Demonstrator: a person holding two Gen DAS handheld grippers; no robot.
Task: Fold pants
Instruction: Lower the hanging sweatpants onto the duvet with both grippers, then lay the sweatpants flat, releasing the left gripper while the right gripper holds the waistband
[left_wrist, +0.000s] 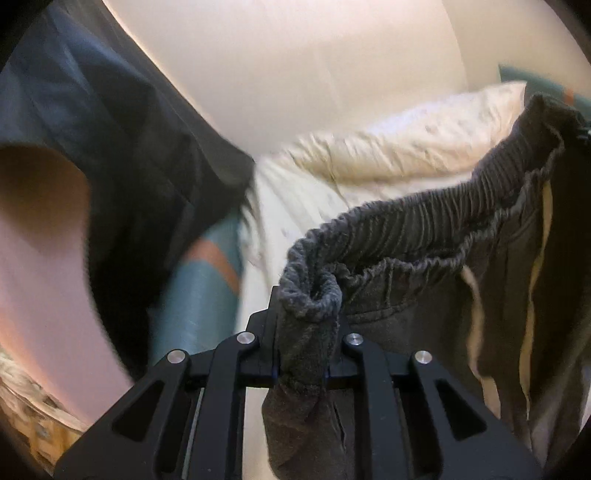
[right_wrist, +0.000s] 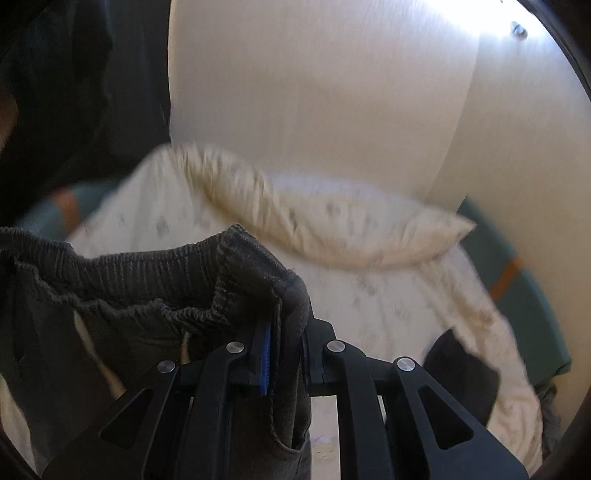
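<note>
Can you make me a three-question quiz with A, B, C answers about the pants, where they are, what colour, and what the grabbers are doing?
1. Which part of the pants do the grippers hold?
A. leg cuffs
B. the elastic waistband
C. a back pocket

2. What colour are the pants?
A. dark grey
B. red
C. yellow

3. How does the left gripper stand?
A. wide open, empty
B. shut on the waistband
C. resting on the pillow

Answers: 1 B, ribbed waistband runs between the left gripper and right gripper. 2 A, the cloth looks charcoal. 3 B, its jaws pinch bunched fabric.
</note>
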